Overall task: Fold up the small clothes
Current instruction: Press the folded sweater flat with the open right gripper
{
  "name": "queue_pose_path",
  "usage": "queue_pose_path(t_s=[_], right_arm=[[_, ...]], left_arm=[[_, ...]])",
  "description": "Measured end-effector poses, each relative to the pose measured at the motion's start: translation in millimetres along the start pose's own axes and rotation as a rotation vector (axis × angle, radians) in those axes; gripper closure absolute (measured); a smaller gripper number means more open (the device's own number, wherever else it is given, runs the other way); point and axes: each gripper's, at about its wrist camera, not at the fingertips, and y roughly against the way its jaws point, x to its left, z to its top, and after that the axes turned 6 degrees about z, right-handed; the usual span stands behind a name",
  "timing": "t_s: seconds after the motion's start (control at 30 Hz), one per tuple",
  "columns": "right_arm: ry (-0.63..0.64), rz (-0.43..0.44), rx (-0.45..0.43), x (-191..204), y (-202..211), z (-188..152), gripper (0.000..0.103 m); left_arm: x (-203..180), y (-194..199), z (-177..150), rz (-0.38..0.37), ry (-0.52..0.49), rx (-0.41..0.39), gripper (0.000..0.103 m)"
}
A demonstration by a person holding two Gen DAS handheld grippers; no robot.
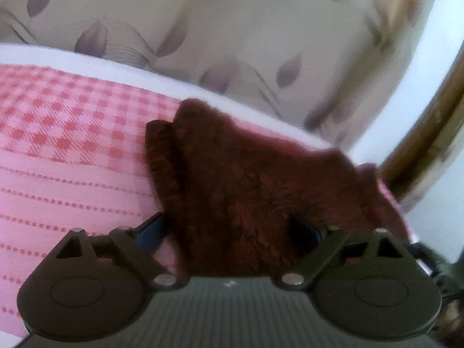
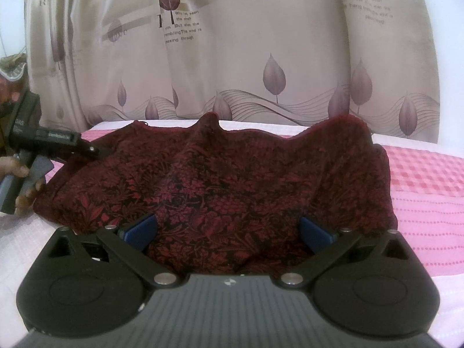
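A dark red garment with a black floral pattern (image 2: 220, 179) lies rumpled on a pink checked bedcover (image 2: 429, 185). It also shows in the left wrist view (image 1: 237, 179), bunched toward the bed's far edge. My right gripper (image 2: 227, 229) is open, its blue fingers (image 2: 142, 229) spread wide over the near edge of the cloth. My left gripper (image 1: 229, 226) is open too, its fingers wide apart with the cloth lying between them. The left gripper also shows in the right wrist view (image 2: 95, 150), at the garment's left edge, held by a hand.
A beige curtain with purple leaves (image 2: 261, 66) hangs behind the bed. The bedcover (image 1: 63, 150) stretches to the left in the left wrist view. A white sheet border (image 1: 116, 65) runs along the far edge. A brown wooden frame (image 1: 429, 133) stands at the right.
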Motion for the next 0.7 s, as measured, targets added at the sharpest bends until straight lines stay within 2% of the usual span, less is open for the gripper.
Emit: queue_pose_path(t_s=[0.1,0.23,0.3,0.37,0.57,0.7], right_arm=[[0.0,0.0,0.0,0,0,0,0.0],[-0.001,0.002,-0.002,-1,0,0,0.0],[-0.002,0.002,-0.003,-1,0,0,0.0],[-0.004,0.004,-0.005,-1,0,0,0.0],[-0.004,0.001,-0.005,0,1,-1,0.0],[-0.004,0.001,-0.005,-1,1,-1,0.0]], left_arm=[[12,0,1,-0.07,0.046,0.002,0.011],[30,-2,4,-0.166,0.12,0.023,0.016],[39,-3,8,-0.182,0.156,0.041,0.029],[50,-3,11,-0.2,0.192,0.065,0.034],[42,-19,22,-0.257,0.199,0.149,0.034],[34,-29,18,-0.309,0.204,0.113,0.034]])
